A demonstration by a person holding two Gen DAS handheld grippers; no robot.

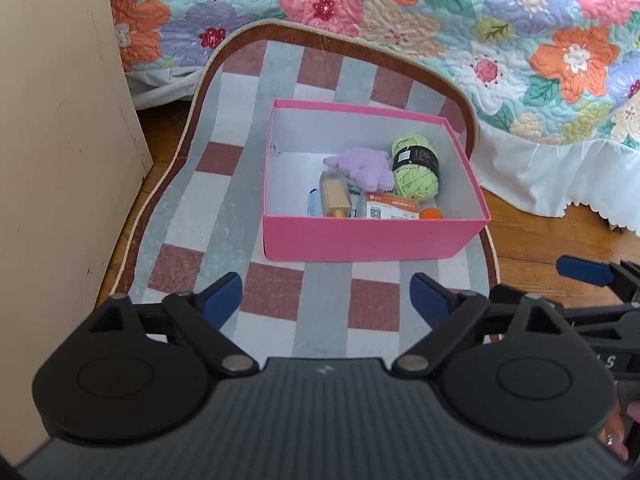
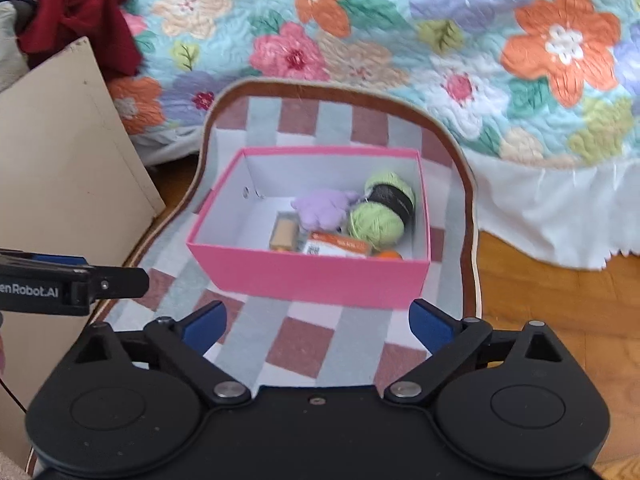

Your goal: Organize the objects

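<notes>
Pink box [image 1: 360,236] on checked rug [image 1: 224,216], green yarn ball [image 1: 416,170] and purple plush [image 1: 362,168] inside, left claw [image 1: 326,300] and right claw [image 2: 318,326] near box, both released, empty.

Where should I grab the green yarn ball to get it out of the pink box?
Probably grip the green yarn ball across its middle, on the black label band, coming straight down from above. It lies on its side in the pink box's back right corner, so the walls block any sideways reach. Either open hand-held gripper could span the band.
</notes>
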